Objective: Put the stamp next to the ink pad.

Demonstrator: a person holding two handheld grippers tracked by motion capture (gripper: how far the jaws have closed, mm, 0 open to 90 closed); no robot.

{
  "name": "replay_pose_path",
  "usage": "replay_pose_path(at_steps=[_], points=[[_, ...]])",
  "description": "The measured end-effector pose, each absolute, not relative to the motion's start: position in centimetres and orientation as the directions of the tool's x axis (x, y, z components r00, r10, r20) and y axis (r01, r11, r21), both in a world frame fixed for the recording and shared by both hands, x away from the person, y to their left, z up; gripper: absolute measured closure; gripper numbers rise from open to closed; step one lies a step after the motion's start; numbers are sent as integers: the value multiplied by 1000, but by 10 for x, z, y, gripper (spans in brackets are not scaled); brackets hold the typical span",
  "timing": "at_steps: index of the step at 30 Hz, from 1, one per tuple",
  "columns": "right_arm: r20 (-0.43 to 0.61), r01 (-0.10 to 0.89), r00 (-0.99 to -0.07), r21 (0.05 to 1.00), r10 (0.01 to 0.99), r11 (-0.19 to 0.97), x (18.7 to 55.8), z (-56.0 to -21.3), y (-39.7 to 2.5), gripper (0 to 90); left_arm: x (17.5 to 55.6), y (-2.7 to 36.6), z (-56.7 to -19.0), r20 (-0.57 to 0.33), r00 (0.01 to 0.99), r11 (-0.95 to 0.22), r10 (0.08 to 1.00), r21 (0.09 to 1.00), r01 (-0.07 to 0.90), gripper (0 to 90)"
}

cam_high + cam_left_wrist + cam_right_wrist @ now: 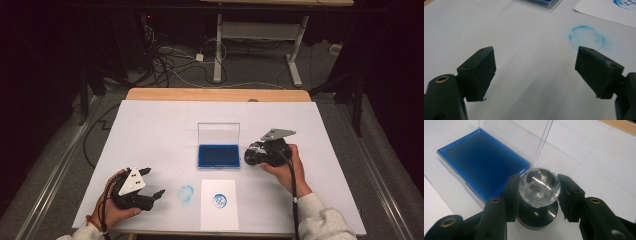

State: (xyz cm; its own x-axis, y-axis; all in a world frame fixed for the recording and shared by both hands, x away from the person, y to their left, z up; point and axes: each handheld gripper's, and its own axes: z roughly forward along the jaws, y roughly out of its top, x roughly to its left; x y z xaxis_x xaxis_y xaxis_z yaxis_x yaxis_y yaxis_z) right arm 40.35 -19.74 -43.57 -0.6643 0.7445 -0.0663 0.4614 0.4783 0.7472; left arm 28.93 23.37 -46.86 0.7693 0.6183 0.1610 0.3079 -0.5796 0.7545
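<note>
Stamp (539, 188) with clear knob, beside open blue ink pad (218, 155).
Right gripper (539, 195) fingers clasp the knob; left gripper (535, 72) fingers spread wide above white surface (150, 130).

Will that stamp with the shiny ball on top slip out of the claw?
Maybe. The stamp has a smooth, glassy knob, so it likely slips easily in the right claw. Its wide dark base should keep it from tipping when set down. It looks hard and probably rather heavy.

Deep blue ink pad (218, 156), clear-knobbed black stamp (539, 192), white paper (219, 215) with blue print.
</note>
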Motion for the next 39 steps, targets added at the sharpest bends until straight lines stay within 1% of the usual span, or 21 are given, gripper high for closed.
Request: replay_pose_path(at_steps=[8,19,23,26,27,29,35,39], points=[[-94,422,-656,778,749,467,400,-426,-199,451,290,233,-469,161,771,-583,616,751,309,167],[-152,308,-651,843,744,441,390,-407,-198,322,290,232,-470,155,774,-584,614,749,313,167],[-197,294,-620,839,759,458,387,-404,-194,247,290,232,-470,150,775,-583,613,749,315,167],[-198,287,-615,846,764,450,384,-402,-193,231,290,232,-470,153,776,-585,612,747,314,167],[-210,285,-604,844,769,454,383,-401,-193,208,290,232,-470,153,776,-585,612,748,314,167],[-207,276,-609,850,765,449,381,-399,-192,216,291,232,-470,153,774,-585,614,747,316,167],[-210,241,-625,864,752,442,371,-392,-193,195,290,232,-469,154,771,-581,618,750,316,167],[-223,229,-630,862,744,452,366,-389,-193,195,290,232,-469,152,768,-578,622,751,320,167]])
